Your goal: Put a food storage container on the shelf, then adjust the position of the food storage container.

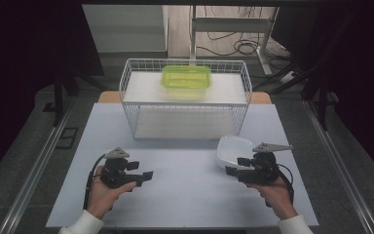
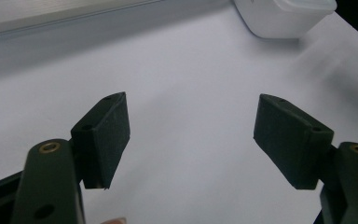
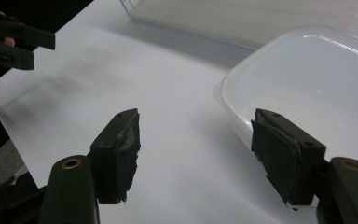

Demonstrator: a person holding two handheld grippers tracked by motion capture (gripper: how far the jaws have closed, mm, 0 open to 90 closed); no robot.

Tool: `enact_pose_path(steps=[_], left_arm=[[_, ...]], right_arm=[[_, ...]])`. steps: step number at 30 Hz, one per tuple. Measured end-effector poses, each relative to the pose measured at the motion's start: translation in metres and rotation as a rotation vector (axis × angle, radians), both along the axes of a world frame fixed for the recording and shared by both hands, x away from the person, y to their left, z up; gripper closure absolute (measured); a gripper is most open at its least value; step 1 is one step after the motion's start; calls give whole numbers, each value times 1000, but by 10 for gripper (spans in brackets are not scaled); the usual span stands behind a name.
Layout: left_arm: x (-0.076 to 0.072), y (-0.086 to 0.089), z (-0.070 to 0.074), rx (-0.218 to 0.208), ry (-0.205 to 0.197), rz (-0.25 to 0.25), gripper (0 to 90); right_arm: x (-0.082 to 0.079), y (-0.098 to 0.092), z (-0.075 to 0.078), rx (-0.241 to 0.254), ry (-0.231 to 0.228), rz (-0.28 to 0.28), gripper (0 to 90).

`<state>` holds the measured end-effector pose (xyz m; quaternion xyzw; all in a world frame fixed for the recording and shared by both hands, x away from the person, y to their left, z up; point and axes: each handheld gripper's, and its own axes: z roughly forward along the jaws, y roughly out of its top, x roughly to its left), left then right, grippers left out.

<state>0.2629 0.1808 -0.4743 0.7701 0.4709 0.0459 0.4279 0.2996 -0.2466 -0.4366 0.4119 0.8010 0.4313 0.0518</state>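
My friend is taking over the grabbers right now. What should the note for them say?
Left gripper: open, holding nothing, low over the bare table.
Right gripper: open, holding nothing, right beside the white container on the table's right side.
Green container: on top of the wire rack at the back.
Done: nothing picked up so far.
Left: probably grab the white container, which the right gripper is nearest to. Where it goes isn't clear from here.

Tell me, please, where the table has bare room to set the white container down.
The widest bare patch of the table lies between the left gripper and right gripper, in front of the wire basket. The left strip beside the basket is bare too. It is crowded at the right, around the white container, and on the basket's shelf with the green container.
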Motion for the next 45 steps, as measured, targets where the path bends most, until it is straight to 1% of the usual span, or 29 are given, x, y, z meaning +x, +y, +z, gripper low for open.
enact_pose_path(steps=[2,4,6,8,10,16,19,22,26,29,31,34,36,40,45], left_arm=[[-1,1,0,-3,6,9,261],[-3,3,0,-16,14,19,261],[-5,4,2,-22,7,31,260],[-6,4,2,-19,0,39,257],[-6,5,2,-1,-5,48,255],[-2,10,-2,3,4,45,252],[2,9,-5,8,13,41,251],[5,9,-8,14,20,38,251],[5,9,-10,19,27,38,251],[3,9,-10,15,24,38,251],[2,9,-10,15,29,38,250],[2,10,-13,20,38,40,249],[2,11,-13,26,37,40,246],[1,11,-13,27,38,41,245],[0,11,-14,26,43,40,244]], right_arm=[[0,1,0,-8,-4,0,325],[-1,1,0,-10,-6,-1,325],[-2,0,1,-8,-12,-4,325],[-3,0,3,-8,-17,-11,325],[-4,-1,4,-8,-22,-18,325],[-3,-6,4,-28,-19,-44,337],[4,-7,5,-32,-19,-48,352],[15,-9,8,-42,-18,-60,359],[32,-11,11,-85,-8,-78,374],[44,-13,14,-94,0,-90,404],[52,-14,15,-109,2,-91,439],[67,-17,16,-120,20,-108,486],[77,-20,16,-130,31,-120,527],[93,-26,18,-142,40,-135,653],[104,-34,16,-174,51,-144,799]])
